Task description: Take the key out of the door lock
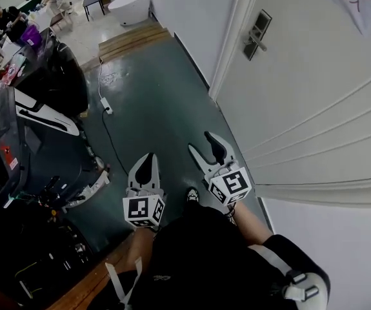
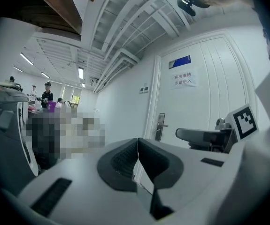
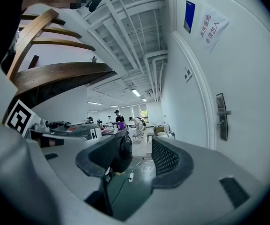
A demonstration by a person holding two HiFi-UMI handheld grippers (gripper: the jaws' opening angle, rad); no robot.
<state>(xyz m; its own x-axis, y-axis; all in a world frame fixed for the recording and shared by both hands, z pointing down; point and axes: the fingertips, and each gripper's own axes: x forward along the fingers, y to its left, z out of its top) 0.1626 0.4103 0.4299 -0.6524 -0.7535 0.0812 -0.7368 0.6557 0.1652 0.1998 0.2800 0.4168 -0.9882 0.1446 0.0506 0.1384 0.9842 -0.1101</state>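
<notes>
Two grippers, held low over a green floor [image 1: 153, 108] in the head view, side by side and apart. Left gripper [image 1: 145, 165]: fingers [image 2: 120, 161] pressed together, pads touching along one seam, nothing between them. Right gripper [image 1: 208, 150]: fingers [image 3: 172, 161] spread, with only floor and a white power strip [image 3: 131, 176] showing through the gap. One white door [image 1: 314, 89], panelled, at the right of the head view, with a paper sign [image 1: 356, 2] in red print near its top. One lock [image 1: 257, 34], a dark plate with a lever handle, on the door's edge, well apart from both grippers and beyond them; it also appears ahead in the left gripper view and at the right side of the right gripper view. Key: too small to make out at the lock in any view. One dark machine [image 1: 43, 128] with white trim, left of the floor. Several people stand at the far end of the room.
</notes>
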